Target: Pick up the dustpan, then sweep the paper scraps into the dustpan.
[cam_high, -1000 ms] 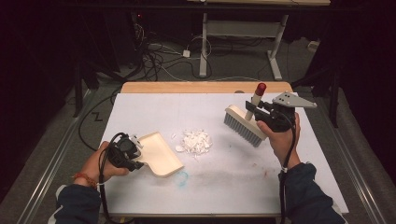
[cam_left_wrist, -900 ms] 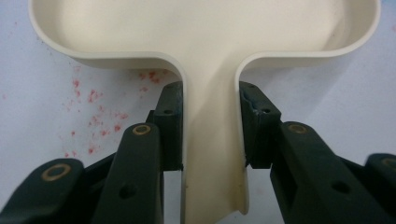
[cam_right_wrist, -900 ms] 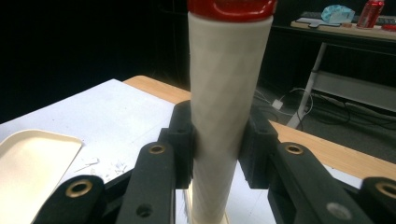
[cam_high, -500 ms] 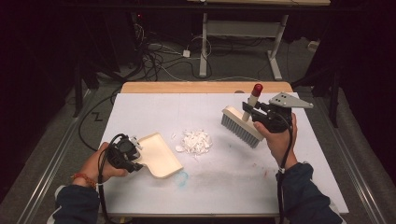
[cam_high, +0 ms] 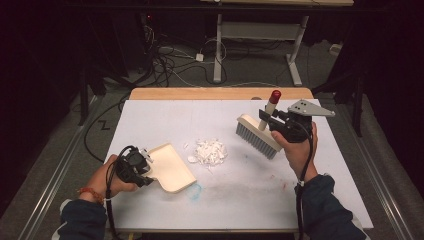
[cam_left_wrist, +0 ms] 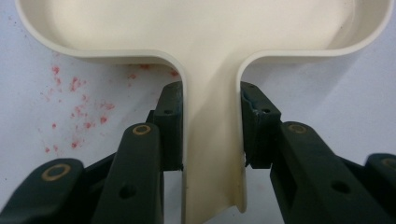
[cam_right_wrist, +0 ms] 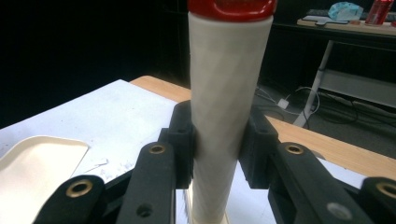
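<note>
Brush [cam_high: 257, 140] handle pinched in right gripper [cam_high: 272, 120], held above table [cam_high: 250, 200]; left gripper [cam_high: 145, 167] clamps dustpan [cam_high: 172, 167] handle, pan on table.

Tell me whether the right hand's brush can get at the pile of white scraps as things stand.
Probably yes: the brush, clamped in the right tongs, hangs just right of the scraps, with only bare table between them.

Glossy plastic dustpan [cam_left_wrist: 205, 42] (cream), matt brush handle [cam_right_wrist: 229, 107]
</note>
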Demonstrator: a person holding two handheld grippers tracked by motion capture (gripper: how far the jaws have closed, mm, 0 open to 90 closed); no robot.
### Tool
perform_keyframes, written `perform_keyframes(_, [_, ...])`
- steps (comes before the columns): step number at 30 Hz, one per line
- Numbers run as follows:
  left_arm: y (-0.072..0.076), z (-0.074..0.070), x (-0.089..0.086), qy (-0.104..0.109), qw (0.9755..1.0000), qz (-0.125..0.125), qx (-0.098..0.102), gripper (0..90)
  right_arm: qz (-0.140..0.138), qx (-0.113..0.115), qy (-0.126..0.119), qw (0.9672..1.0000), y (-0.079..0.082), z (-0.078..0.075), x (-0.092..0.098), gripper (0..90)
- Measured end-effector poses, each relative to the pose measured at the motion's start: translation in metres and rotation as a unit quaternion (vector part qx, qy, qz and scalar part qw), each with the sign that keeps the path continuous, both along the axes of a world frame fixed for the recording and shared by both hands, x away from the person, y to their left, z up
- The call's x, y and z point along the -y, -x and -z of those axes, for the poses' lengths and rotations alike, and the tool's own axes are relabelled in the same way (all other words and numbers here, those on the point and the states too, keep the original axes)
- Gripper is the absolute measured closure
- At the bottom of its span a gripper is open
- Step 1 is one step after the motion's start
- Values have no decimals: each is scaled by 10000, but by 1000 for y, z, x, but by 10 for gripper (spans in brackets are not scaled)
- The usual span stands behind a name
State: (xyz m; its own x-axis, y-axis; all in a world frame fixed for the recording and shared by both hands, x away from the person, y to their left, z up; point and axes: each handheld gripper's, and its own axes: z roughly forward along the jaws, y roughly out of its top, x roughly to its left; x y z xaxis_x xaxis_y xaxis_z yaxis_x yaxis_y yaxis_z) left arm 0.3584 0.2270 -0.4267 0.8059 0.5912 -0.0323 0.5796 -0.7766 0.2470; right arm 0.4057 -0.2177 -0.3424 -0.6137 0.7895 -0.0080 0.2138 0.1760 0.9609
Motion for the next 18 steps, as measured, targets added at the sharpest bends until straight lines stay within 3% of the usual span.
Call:
perform_keyframes(5, [0,1,0,0,10000,35,-21,631,-44,-36,-97,9999,1,-1,-3,706])
perform_keyframes(18, [-1,-2,2,-39,9999,75,-85,631,-33,-14,267,9996,-12,1,-23,706])
